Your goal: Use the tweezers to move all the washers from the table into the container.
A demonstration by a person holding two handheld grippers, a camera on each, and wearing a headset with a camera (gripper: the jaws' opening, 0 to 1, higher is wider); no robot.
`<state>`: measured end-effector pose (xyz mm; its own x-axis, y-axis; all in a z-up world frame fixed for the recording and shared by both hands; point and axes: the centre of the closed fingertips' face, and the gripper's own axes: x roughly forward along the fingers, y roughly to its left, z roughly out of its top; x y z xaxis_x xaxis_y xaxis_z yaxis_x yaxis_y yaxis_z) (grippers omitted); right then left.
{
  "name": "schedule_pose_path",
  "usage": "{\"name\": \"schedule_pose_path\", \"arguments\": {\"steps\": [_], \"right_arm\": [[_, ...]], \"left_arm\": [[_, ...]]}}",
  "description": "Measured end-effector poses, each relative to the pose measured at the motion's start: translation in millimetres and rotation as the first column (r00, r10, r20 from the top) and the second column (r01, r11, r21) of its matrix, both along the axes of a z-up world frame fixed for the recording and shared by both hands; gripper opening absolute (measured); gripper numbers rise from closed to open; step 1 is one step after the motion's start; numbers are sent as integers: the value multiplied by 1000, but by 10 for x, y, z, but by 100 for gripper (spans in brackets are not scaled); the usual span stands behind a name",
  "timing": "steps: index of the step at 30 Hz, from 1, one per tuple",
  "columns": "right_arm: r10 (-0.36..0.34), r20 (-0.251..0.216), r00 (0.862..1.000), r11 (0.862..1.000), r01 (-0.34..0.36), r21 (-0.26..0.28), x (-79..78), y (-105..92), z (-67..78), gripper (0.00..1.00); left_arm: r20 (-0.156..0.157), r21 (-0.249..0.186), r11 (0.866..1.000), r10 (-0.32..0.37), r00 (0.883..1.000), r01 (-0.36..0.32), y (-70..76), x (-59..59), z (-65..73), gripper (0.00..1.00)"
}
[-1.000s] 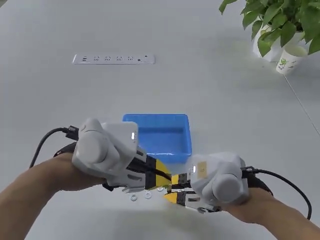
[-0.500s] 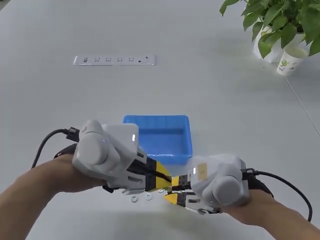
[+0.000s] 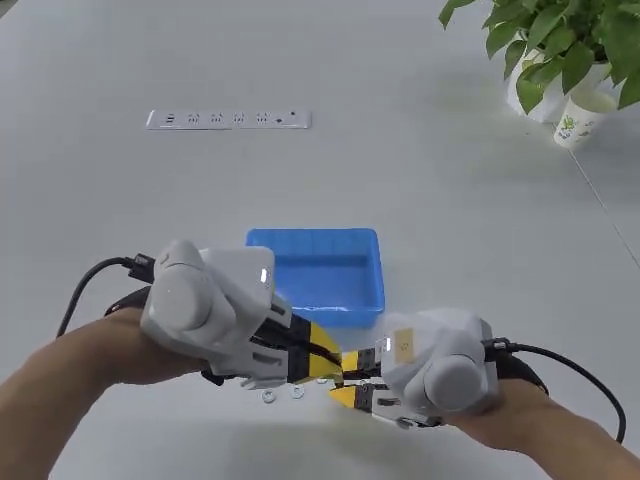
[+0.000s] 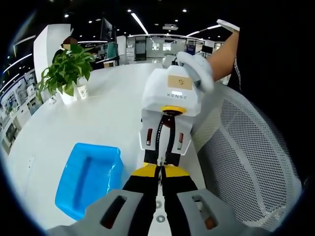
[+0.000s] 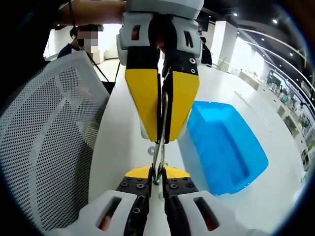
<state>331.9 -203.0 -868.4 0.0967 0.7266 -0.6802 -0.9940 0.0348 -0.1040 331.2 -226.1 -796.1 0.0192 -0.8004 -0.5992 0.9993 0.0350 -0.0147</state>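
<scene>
Head view: left gripper [image 3: 337,361] mostly hides tweezers [image 5: 158,150].

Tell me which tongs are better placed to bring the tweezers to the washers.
Probably the left tongs: the tweezers sit deep between them, while the right tongs pinch just one end, and the washers lie close under the left ones.

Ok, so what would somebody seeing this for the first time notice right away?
The two grippers meet tip to tip at the near edge of the table: the left gripper and the right gripper are both shut on a thin pair of tweezers held between them. Just behind them sits a bright blue container, and small washers lie on the table close by the jaws.
</scene>
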Motion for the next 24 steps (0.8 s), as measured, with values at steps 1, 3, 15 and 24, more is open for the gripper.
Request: {"name": "schedule_pose_path", "arguments": {"steps": [1,3,15,24], "right_arm": [[3,6,1000,1000,-3,-1,0,1,2,10],[3,9,1000,1000,-3,-2,3,5,1,11],[0,1,1000,1000,0,8,-22,23,18,11],[-4,-7,1000,1000,4,10,-29,23,1,11]], "left_arm": [[0,0,1000,0,1000,0,3,1,-1,6],[0,1,1000,0,1000,0,7,1,-1,6],[-4,-2,1000,-7,1000,7,21,-12,17,6],[-6,3,1000,-14,1000,14,16,-20,-5,6]]}}
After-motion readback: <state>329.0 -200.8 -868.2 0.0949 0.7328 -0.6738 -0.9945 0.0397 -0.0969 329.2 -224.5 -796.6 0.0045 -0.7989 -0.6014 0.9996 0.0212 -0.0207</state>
